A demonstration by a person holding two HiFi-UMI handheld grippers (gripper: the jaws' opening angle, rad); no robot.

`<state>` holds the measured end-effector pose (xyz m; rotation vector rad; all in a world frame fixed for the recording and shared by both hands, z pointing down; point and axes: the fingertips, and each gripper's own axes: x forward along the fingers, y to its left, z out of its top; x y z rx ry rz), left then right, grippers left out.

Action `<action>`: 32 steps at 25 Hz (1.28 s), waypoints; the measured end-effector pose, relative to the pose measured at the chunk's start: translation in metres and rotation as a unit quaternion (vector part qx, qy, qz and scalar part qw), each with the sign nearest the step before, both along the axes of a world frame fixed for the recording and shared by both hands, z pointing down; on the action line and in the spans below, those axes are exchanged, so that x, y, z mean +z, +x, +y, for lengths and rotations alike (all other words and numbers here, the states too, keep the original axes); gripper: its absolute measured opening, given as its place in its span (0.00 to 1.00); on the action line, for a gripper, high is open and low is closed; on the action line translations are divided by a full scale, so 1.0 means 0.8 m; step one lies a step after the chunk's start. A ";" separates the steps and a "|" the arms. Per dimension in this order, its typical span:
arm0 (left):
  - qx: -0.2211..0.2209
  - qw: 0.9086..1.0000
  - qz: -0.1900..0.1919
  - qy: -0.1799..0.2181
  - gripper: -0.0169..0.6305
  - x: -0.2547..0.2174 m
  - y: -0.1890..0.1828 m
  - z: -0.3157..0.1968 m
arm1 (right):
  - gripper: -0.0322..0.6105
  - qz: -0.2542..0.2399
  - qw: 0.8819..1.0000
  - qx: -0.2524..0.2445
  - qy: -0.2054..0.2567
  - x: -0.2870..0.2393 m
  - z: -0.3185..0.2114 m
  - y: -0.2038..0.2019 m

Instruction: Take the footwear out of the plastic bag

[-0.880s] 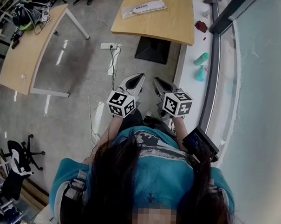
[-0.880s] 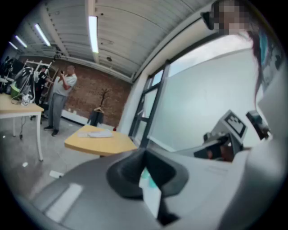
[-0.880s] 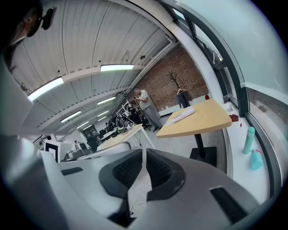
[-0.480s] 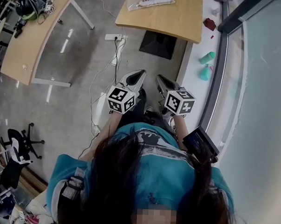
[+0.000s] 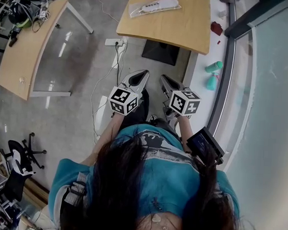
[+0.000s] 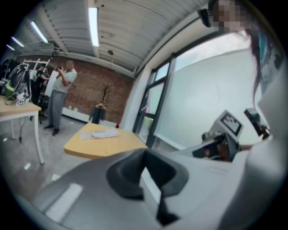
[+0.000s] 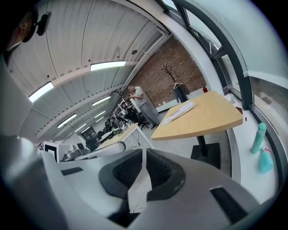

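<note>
The clear plastic bag (image 5: 154, 5) with pale footwear in it lies on the far side of the wooden table (image 5: 186, 28), well ahead of me. It also shows as a flat packet, the bag (image 6: 100, 133) in the left gripper view and the bag (image 7: 178, 111) in the right gripper view. My left gripper (image 5: 141, 76) and right gripper (image 5: 163, 81) are held side by side in front of the person's chest, over the floor and short of the table. Both are shut with nothing between the jaws, as seen at the left gripper (image 6: 145, 155) and the right gripper (image 7: 144, 153).
A black table base (image 5: 160, 52) stands under the table, with a power strip (image 5: 114, 41) and cables on the floor. A second wooden table (image 5: 28, 45) stands at the left. Teal bottles (image 5: 213, 67) sit on the window ledge at the right. A person (image 6: 60, 96) stands far off.
Both grippers have stayed shut and side by side, shifting only slightly up in the head view. The table and floor have slid a little in the view.
</note>
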<state>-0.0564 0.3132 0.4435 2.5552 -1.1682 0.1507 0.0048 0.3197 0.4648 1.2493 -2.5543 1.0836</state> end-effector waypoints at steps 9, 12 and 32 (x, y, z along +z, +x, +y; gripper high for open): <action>0.002 1.000 0.025 0.008 0.03 -0.024 -0.068 -0.172 | 0.11 0.015 1.000 -0.005 -0.012 -0.009 -0.151 -0.072; 0.016 1.000 0.025 0.006 0.03 -0.023 -0.081 -0.215 | 0.11 0.020 1.000 0.006 -0.014 -0.008 -0.195 -0.087; 0.054 0.997 0.050 -0.031 0.03 0.016 -0.089 -0.354 | 0.11 0.060 0.995 0.041 -0.065 0.022 -0.319 -0.079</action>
